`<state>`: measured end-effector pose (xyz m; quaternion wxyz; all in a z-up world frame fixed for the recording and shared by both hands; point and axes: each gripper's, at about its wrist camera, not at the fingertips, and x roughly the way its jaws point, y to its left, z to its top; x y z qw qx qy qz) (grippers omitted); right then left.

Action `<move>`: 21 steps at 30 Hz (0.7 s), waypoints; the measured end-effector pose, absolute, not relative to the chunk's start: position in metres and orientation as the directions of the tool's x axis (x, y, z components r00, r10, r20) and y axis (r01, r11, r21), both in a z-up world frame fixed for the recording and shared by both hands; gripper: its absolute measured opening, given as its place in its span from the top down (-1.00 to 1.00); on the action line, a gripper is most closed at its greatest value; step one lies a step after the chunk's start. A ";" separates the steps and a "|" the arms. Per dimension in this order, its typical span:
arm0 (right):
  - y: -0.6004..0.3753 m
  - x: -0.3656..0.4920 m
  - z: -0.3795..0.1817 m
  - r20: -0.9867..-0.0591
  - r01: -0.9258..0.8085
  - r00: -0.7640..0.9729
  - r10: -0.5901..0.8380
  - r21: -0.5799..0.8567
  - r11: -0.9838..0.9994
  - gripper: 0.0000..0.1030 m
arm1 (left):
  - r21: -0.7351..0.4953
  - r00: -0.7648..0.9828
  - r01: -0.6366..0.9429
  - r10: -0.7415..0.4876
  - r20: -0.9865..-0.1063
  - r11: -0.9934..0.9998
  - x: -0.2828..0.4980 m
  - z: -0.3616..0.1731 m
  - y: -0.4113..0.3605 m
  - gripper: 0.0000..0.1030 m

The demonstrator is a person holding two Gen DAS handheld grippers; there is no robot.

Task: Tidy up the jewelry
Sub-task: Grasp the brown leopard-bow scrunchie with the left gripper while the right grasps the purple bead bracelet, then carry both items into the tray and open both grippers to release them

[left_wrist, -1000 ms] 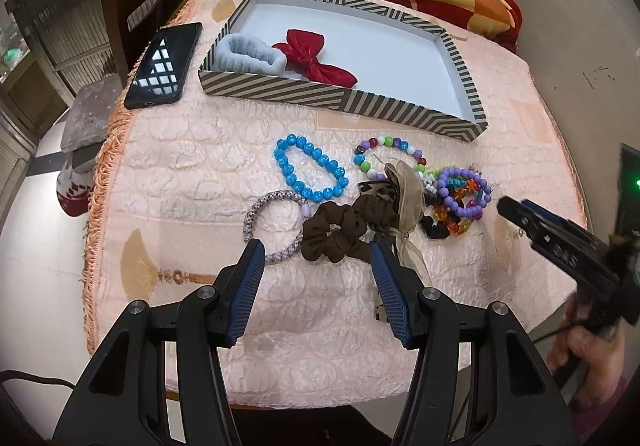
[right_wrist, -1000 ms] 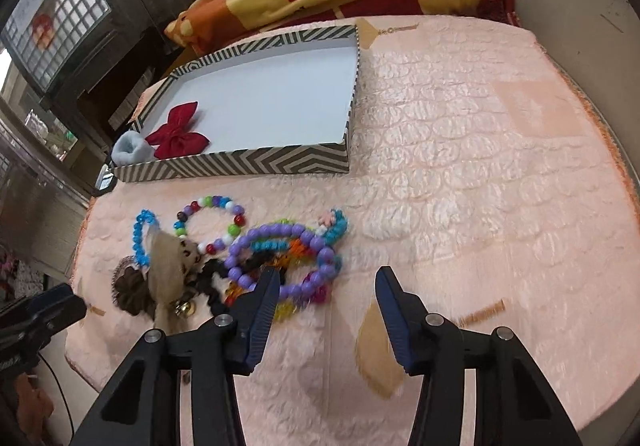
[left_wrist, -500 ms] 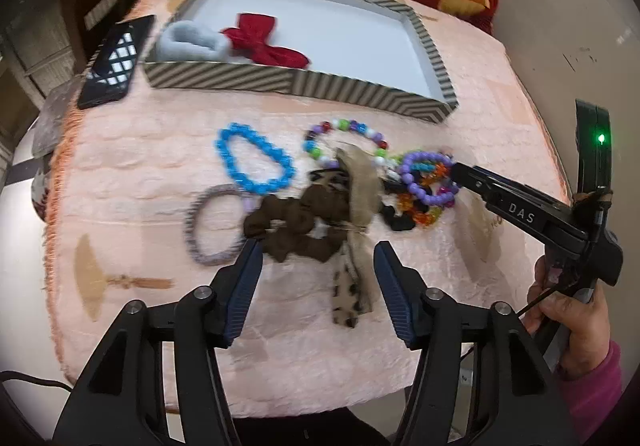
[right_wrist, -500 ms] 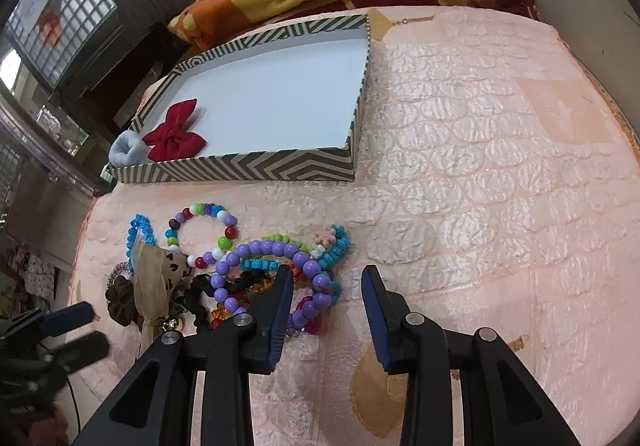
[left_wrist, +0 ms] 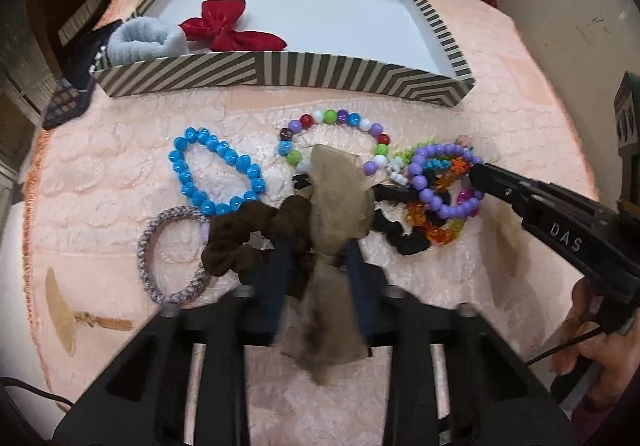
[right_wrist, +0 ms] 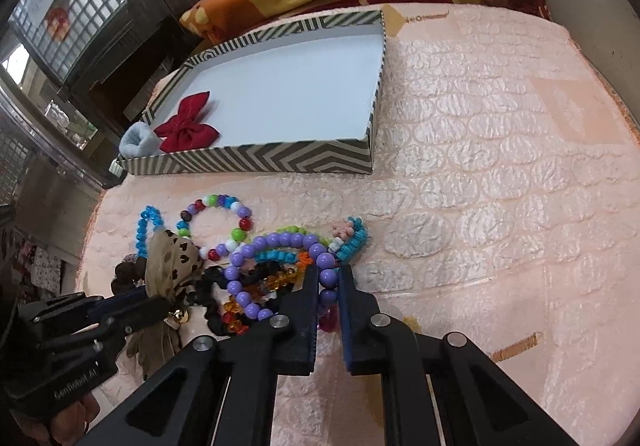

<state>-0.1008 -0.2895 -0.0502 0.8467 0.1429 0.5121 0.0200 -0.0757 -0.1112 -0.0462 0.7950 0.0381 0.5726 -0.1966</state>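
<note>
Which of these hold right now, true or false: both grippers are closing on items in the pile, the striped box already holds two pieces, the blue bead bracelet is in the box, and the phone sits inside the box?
1. The right gripper is clamped on the purple bead bracelet. True.
2. The left gripper has its fingers on either side of the tan ribbon bow. True.
3. The striped box holds a red bow and a grey scrunchie. True.
4. The blue bead bracelet lies in the box. False: it lies on the pink cloth, in front of the box.
5. The phone sits inside the box. False: it lies outside, by the box's left end.
</note>
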 end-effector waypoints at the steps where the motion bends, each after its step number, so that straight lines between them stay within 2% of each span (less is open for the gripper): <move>1: -0.289 -0.102 -0.045 -0.855 0.109 0.484 0.185 0.269 0.957 0.83 | -0.171 0.266 0.357 -0.276 -0.924 0.918 -0.075 -0.044 -0.111 0.74; 10: -0.273 -0.105 0.014 -0.795 0.023 0.568 0.213 0.274 0.961 0.83 | -0.245 0.306 0.350 -0.358 -0.882 0.904 -0.066 0.009 -0.079 0.79; 21: -0.263 -0.077 0.055 -0.759 -0.026 0.612 0.224 0.263 0.964 0.83 | -0.253 0.408 0.317 -0.373 -0.833 0.914 -0.034 0.065 -0.050 0.87</move>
